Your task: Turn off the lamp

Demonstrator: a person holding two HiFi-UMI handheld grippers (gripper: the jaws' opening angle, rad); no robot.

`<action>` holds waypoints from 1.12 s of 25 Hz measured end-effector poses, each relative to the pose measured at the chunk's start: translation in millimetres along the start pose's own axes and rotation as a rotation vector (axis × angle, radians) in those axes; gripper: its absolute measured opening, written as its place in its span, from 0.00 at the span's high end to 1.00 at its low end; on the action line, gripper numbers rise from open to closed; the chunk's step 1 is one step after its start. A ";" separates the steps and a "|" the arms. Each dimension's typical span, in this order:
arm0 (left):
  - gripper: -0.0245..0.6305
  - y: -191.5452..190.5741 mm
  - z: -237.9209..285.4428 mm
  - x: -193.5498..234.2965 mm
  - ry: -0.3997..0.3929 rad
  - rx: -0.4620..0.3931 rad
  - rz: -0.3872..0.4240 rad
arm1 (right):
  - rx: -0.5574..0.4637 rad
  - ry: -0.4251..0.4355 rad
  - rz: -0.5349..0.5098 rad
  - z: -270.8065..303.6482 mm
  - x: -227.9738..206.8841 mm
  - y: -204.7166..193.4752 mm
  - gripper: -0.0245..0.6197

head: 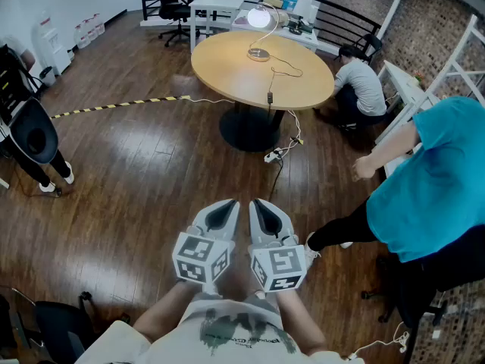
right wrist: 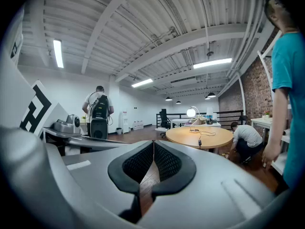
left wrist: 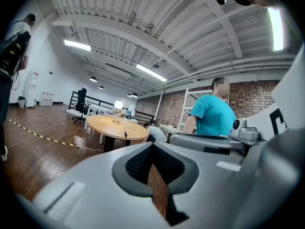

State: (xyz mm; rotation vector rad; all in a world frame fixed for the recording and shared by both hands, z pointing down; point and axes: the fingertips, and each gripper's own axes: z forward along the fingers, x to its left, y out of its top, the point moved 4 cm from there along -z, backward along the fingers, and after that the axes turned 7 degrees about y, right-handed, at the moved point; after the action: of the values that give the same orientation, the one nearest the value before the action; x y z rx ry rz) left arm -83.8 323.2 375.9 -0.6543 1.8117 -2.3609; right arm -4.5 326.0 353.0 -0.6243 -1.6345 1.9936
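Note:
A lit globe lamp (head: 260, 17) on a curved stem stands on the far side of a round wooden table (head: 227, 70); its cord (head: 279, 70) runs across the top to an inline switch (head: 269, 96) near the table's front edge. The lamp (left wrist: 118, 104) glows in the left gripper view, and the lamp (right wrist: 191, 111) also shows in the right gripper view. My left gripper (head: 220, 215) and right gripper (head: 265, 217) are held side by side close to my body, far from the table. Both are shut with nothing between the fingers.
A person in a teal shirt (head: 436, 180) stands at my right. Another person (head: 362, 86) crouches by the table's right side. A power strip (head: 274, 155) lies on the floor by the table base. Office chairs (head: 34, 139) stand at left, and yellow-black tape (head: 121, 105) crosses the floor.

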 end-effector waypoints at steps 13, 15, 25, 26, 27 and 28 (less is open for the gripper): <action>0.96 11.5 11.6 29.7 -0.052 -0.011 -0.013 | -0.018 -0.039 0.017 30.7 4.1 1.5 0.95; 0.96 10.8 18.0 31.6 -0.057 -0.007 -0.017 | -0.017 -0.043 0.018 35.2 -1.9 1.8 0.95; 0.96 17.7 80.8 43.5 -0.050 0.008 -0.006 | -0.032 -0.045 0.043 76.9 -58.1 4.1 0.94; 0.96 19.6 92.5 43.8 -0.049 0.010 -0.003 | -0.036 -0.043 0.045 83.7 -68.1 5.3 0.94; 0.96 21.5 104.6 43.8 -0.048 0.011 0.001 | -0.041 -0.042 0.047 90.7 -78.8 6.0 0.94; 0.96 23.3 117.0 43.7 -0.047 0.012 0.007 | -0.046 -0.040 0.048 98.0 -89.9 6.9 0.94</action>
State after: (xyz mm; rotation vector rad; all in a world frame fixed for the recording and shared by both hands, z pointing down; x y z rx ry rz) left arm -82.1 197.0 389.7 -0.6951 1.7770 -2.3295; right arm 3.9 193.9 367.9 -0.6498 -1.7083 2.0199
